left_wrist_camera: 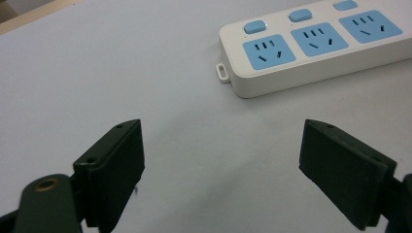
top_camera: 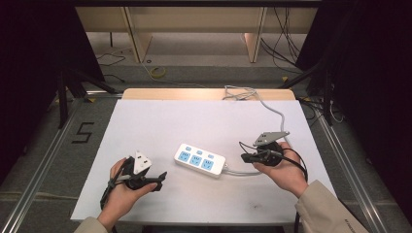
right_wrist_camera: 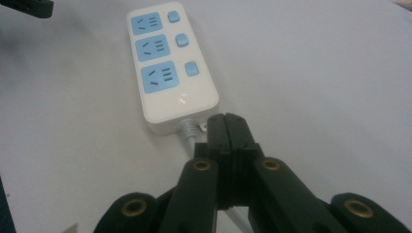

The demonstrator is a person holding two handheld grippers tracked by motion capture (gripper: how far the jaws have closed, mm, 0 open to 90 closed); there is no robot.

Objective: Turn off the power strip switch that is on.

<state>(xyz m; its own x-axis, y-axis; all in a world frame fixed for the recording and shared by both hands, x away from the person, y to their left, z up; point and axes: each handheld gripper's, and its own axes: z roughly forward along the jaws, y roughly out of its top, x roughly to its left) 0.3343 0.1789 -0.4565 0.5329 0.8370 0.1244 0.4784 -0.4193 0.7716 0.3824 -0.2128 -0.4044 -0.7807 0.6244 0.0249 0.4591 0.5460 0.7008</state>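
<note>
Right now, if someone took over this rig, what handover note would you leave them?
Left hand-held gripper: jaws wide open, nothing between them, low over the white table, pointed at the power strip's free end.
Right hand-held gripper: jaws shut on nothing, tips just over the strip's cable where it leaves the body.
Power strip: flat near the table's middle, three blue sockets up, nothing plugged in; its cable runs off to the table's far edge.
Done: nothing visible; strip untouched.
Left: probably all the handling of the strip; the right one must open before it can grip.
</note>
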